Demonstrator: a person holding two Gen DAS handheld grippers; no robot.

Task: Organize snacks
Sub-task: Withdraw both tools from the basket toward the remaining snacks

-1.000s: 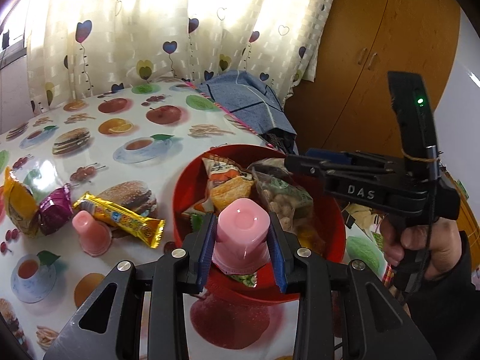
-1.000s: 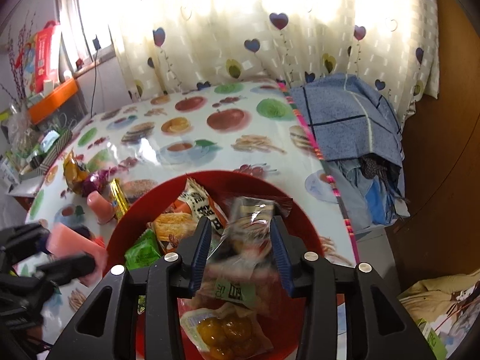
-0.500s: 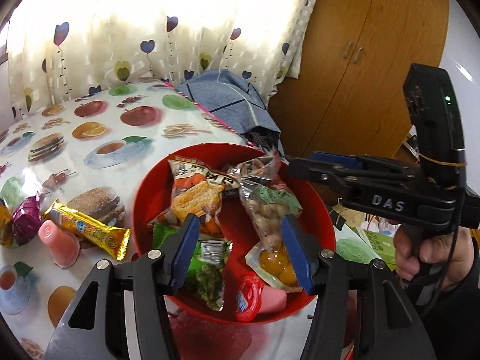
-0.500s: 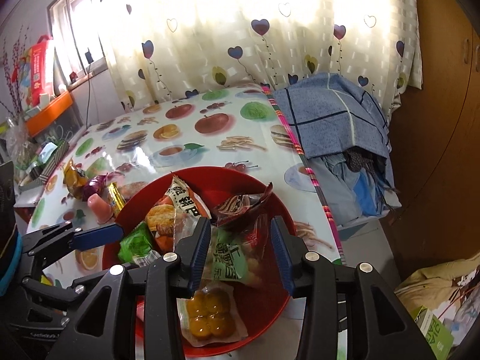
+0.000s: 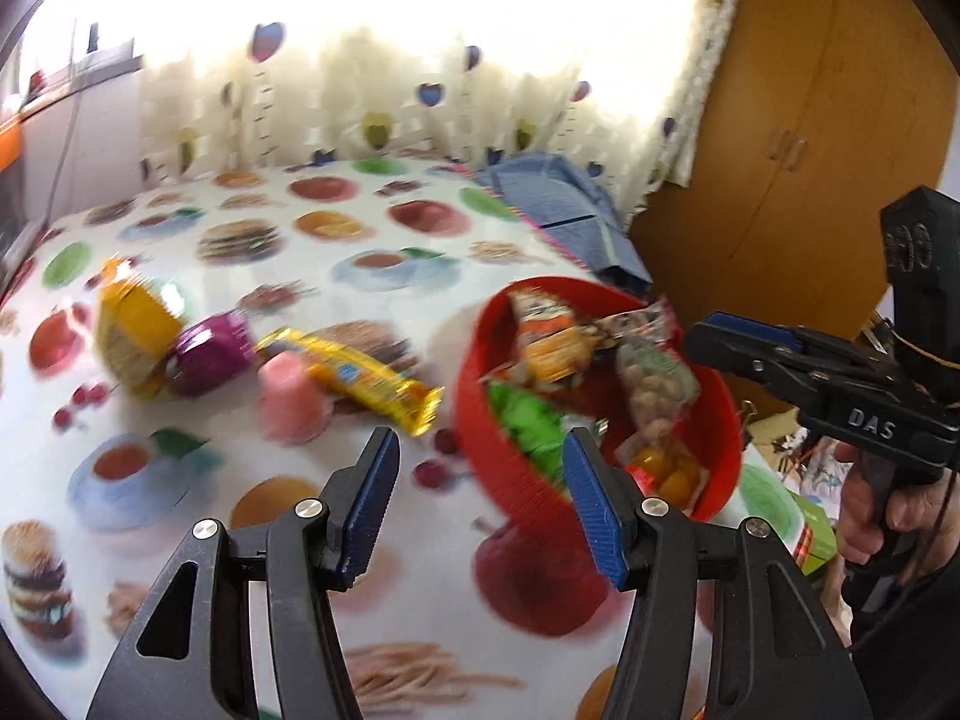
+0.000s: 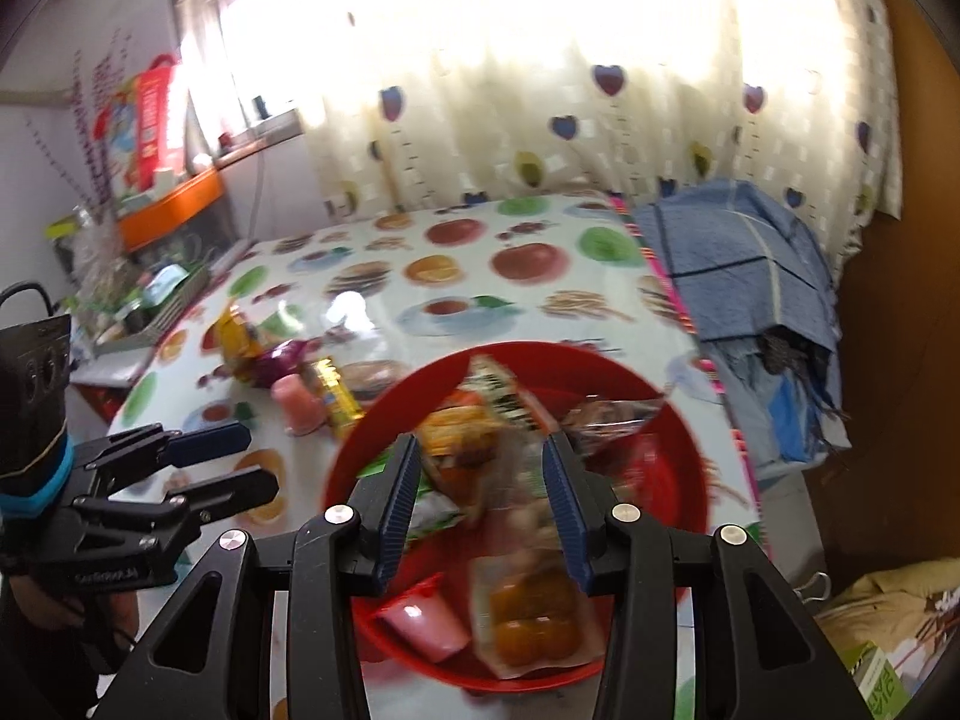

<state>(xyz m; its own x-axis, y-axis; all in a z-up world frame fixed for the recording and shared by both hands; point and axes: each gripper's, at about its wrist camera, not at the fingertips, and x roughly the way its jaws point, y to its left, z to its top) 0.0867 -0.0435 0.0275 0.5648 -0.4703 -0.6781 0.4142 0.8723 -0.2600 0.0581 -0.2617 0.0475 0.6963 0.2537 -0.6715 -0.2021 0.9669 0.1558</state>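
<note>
Red bowl [image 5: 600,408] sits at two o'clock on the desk [image 5: 300,540], already holding several snacks. Our left gripper [image 5: 477,498], jaws parted and empty, needs the pink cup [image 5: 291,396] at eleven o'clock next. Our right gripper [image 6: 480,498] hovers over the bowl, jaws apart, gripping nothing.

Both tongs are black plastic: the left tongs [image 5: 480,498] and right tongs [image 6: 480,495] carry ribbed blue pads, silver screws at five and seven o'clock, white "DAS" lettering, dark sleeve [image 5: 912,660]
</note>
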